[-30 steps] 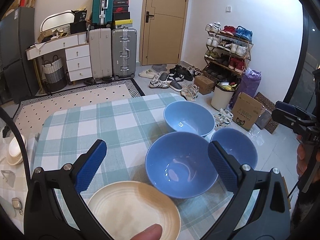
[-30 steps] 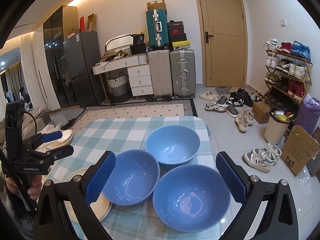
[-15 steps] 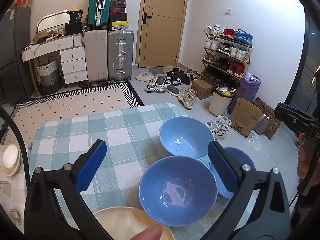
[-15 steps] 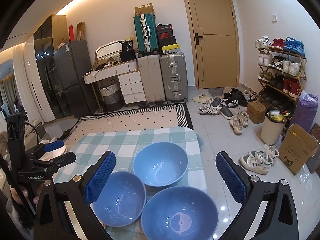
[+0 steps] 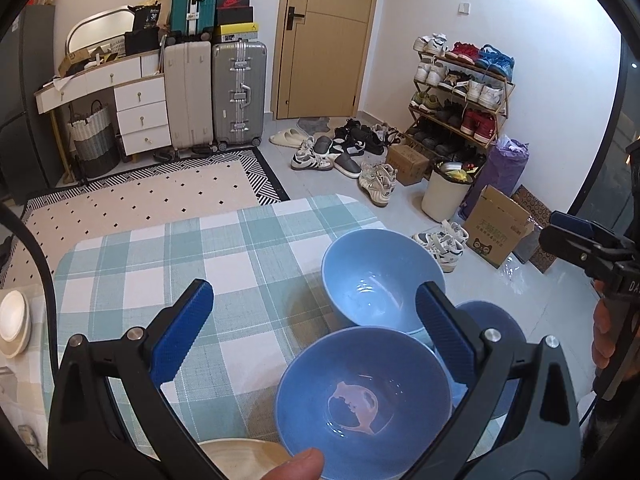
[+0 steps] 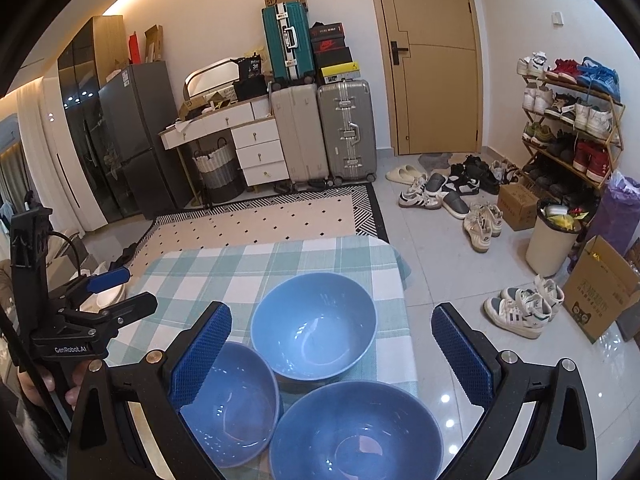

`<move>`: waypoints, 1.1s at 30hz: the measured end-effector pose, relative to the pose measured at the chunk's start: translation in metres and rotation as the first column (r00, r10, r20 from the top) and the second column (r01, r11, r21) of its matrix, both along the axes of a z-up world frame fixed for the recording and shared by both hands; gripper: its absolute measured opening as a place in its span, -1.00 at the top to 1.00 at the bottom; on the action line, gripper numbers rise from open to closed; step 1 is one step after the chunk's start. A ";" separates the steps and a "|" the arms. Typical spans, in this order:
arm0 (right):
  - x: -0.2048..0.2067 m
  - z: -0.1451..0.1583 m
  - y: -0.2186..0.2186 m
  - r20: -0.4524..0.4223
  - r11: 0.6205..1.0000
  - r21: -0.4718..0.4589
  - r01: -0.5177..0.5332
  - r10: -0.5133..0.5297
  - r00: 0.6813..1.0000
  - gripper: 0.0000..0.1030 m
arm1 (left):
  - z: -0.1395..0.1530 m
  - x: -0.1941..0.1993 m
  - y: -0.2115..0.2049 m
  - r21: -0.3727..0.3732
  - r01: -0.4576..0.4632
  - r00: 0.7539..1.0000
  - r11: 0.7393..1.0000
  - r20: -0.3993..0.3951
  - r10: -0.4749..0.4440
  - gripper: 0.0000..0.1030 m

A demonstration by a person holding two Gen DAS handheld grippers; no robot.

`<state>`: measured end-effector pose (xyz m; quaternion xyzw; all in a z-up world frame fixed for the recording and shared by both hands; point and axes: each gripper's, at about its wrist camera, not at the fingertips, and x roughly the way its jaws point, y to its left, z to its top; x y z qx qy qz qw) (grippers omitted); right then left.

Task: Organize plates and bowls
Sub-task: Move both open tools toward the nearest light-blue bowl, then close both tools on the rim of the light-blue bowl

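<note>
You're holding your left gripper [image 5: 314, 308] above the checked tablecloth [image 5: 168, 264], its blue pads [image 5: 182, 332] standing wide apart with nothing between them, and your thumb tip [image 5: 294, 466] is peeking in at the bottom edge of that view. Three blue bowls are sitting clustered near the table's right-hand end: the near-left bowl [image 5: 364, 396] is lying just under the left gripper's frame, the far bowl [image 5: 382, 280] is sitting beyond it toward the room, and the third bowl [image 5: 494, 324] is showing partly behind the left gripper's right finger, close to the table edge. A cream plate [image 5: 244, 458] is poking out at the bottom of the left view, just beside the near-left bowl (whether the two rims are touching, you can't tell from here). Your right gripper [image 6: 332, 340] is hovering over the same cluster, also spread wide and gripping nothing; from its camera the far bowl [image 6: 314, 324] is lying between the fingertips, the near-left bowl [image 6: 236, 400] is sitting partly behind the left pad, and the third bowl [image 6: 356, 432] is nearest the lens. Both grippers are staying clear of the crockery. Off to the left, a stack of white dishes [image 5: 14, 328] is resting on a separate surface beside the table.
</note>
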<state>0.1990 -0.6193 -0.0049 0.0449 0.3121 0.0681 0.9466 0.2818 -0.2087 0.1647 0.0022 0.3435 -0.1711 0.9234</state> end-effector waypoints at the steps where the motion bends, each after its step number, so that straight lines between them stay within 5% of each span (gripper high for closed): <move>1: 0.004 -0.003 -0.001 -0.006 1.000 0.000 0.005 -0.005 1.000 -0.98 | -0.005 0.004 -0.001 0.004 -0.003 1.000 1.000 -0.008 0.003 -0.96; 23: 0.074 -0.078 -0.015 -0.168 1.000 0.027 0.011 -0.007 0.986 -0.98 | -0.069 0.086 -0.022 0.012 0.007 0.989 1.000 -0.146 -0.005 -0.93; 33: 0.106 -0.118 -0.020 -0.280 0.999 0.040 0.010 0.002 0.960 -0.65 | -0.108 0.115 -0.046 0.039 0.044 0.978 0.998 -0.207 -0.036 -0.64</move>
